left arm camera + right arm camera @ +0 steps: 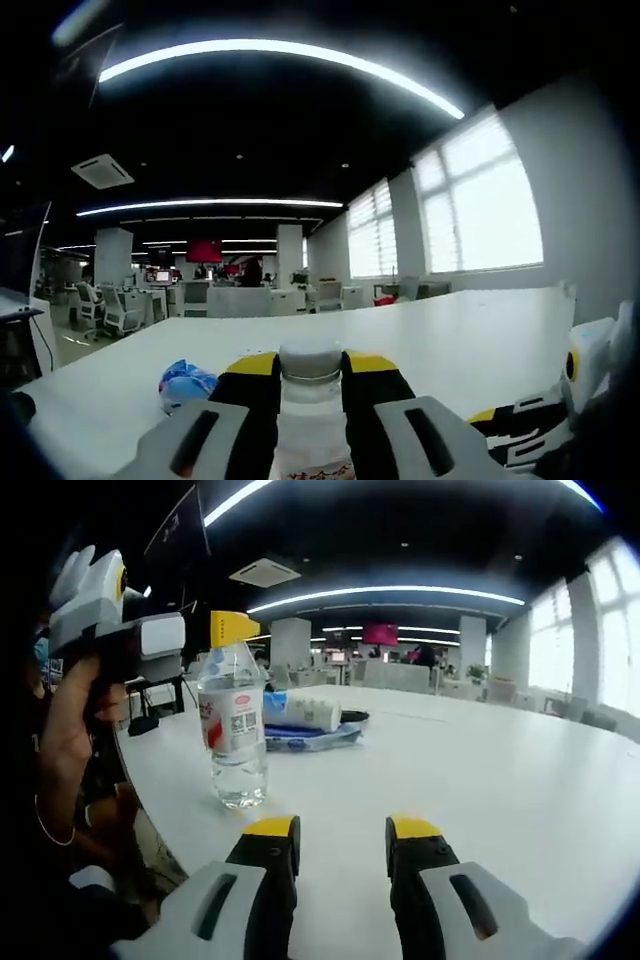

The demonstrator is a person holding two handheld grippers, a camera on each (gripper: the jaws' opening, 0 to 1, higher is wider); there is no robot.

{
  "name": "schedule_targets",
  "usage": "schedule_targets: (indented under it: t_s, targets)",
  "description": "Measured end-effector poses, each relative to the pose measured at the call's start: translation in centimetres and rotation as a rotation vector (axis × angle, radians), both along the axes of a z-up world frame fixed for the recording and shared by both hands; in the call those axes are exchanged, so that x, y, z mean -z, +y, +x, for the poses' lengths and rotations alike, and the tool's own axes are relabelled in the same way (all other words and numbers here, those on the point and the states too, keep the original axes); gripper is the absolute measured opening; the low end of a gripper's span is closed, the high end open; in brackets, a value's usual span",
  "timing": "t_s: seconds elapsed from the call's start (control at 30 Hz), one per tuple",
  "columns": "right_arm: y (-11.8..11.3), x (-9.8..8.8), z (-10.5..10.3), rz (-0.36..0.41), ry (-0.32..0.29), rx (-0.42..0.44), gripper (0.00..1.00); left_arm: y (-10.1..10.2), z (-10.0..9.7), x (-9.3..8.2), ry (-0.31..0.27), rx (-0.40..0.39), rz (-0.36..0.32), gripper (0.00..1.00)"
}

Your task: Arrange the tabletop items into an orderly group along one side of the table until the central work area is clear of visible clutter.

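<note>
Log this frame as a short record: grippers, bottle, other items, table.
left gripper: shut on the water bottle's neck
right gripper: open, holding nothing
water bottle: upright on the table, near its edge
blue packet: lying left of the bottle
white cup: on its side behind the bottle, on blue packaging
table: white, middle mostly bare
</note>
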State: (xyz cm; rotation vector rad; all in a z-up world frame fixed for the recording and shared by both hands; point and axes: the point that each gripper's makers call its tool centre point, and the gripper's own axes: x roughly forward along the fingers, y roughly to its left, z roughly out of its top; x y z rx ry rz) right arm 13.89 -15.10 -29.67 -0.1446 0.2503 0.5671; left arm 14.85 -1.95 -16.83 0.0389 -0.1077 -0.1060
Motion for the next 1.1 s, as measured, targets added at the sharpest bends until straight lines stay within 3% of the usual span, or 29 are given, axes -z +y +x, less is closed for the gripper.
schedule_targets:
  t_s: [0.3,0.57,0.77,0.97,1.1]
  targets:
    - [0.1,-0.4,0.1,0.015,-0.008,0.003,0.3,0.3,0.1,0.0,0.026,0.012,-0.001,0.21]
    - [0.2,-0.6,0.3,0.016,-0.011,0.01,0.3,1.1,-0.1,-0.1,0.014,0.01,-0.001,0.21]
    - [0.6,-0.8,0.2,0.022,-0.014,0.008,0.29,2.4,-0.2,-1.2,0.006,0.004,0.005,0.21]
    - [0.8,-1.1,0.3,0.023,-0.016,0.012,0.28,4.2,-0.6,-1.0,0.022,-0.023,-0.016,0.2]
    - [0.8,-1.4,0.7,0.072,-0.011,0.037,0.28,5.7,-1.1,-1.3,0.024,-0.037,-0.01,0.2]
